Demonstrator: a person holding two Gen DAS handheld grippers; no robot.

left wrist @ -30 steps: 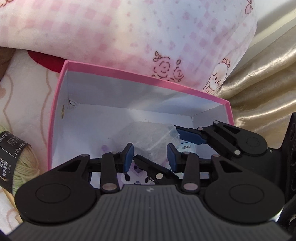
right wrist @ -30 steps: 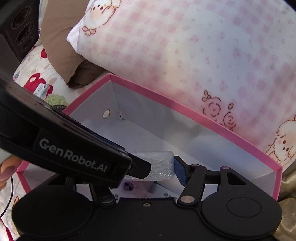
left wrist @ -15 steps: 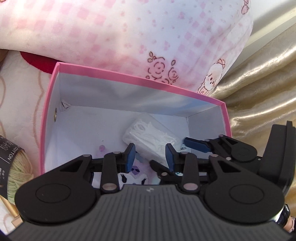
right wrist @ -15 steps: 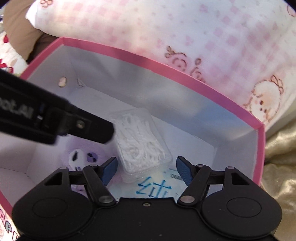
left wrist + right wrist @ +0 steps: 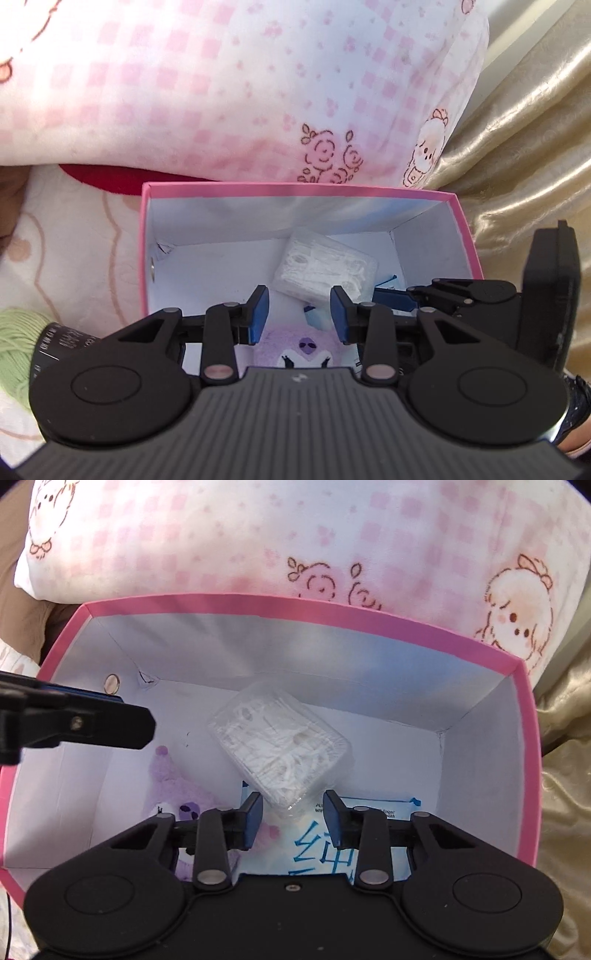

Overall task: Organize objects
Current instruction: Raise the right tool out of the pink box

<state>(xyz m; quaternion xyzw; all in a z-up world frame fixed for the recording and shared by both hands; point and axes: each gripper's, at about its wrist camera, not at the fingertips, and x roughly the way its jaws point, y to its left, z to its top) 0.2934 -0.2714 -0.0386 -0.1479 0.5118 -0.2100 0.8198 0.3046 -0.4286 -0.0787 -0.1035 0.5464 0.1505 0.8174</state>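
A pink box (image 5: 295, 190) (image 5: 295, 602) with white inner walls stands open against a pillow. On its floor lies a clear plastic case of white floss picks (image 5: 321, 262) (image 5: 280, 746), tilted, resting partly on a wet-wipe pack (image 5: 314, 842) beside a purple plush (image 5: 303, 343) (image 5: 173, 775). My left gripper (image 5: 298, 314) hovers over the box's near edge, shut and holding nothing. My right gripper (image 5: 293, 821) is above the case's near corner, jaws drawn in to shut, gripping nothing. One left finger (image 5: 110, 725) reaches in from the left.
A pink checked pillow (image 5: 221, 92) (image 5: 258, 535) presses on the box's far wall. Gold fabric (image 5: 517, 147) lies to the right. A green yarn ball (image 5: 14, 343) sits left of the box on a patterned sheet (image 5: 74, 240).
The clear case, held up between the grippers a second ago, now lies on the box floor. The right jaws spread off it, then narrowed. The left gripper drew back and rose a little.
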